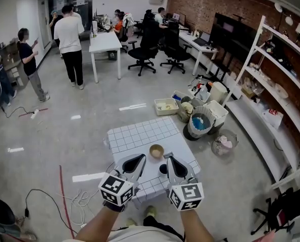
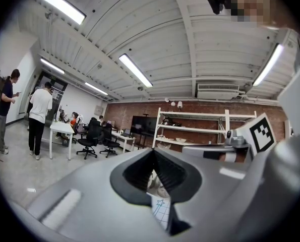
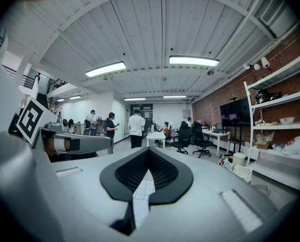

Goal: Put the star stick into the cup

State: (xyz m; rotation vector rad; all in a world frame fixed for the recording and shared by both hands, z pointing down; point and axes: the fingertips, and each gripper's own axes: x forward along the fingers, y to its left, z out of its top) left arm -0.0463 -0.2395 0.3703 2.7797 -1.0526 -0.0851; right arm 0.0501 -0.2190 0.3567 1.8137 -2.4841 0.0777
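Observation:
A small table with a white grid top (image 1: pixel 134 135) stands in front of me. On it sits a tan cup (image 1: pixel 156 150), upright and open. A small pale thing, probably the star stick (image 1: pixel 168 155), lies just right of the cup. Through the left jaws I glimpse a star outline (image 2: pixel 160 203) on the grid top. My left gripper (image 1: pixel 141 157) hovers at the table's near edge, left of the cup, jaws together and empty (image 2: pixel 153 151). My right gripper (image 1: pixel 168 159) is right of the cup, shut, its tip at the pale thing (image 3: pixel 148 150). A dark round object (image 1: pixel 163 169) sits between the grippers.
Bins, a bucket and trays (image 1: pixel 200 122) crowd the floor right of the table. A white shelf rack (image 1: pixel 271 100) runs along the brick wall. Cables (image 1: pixel 64 200) lie on the floor at left. People (image 1: pixel 69 39), desks and office chairs fill the back.

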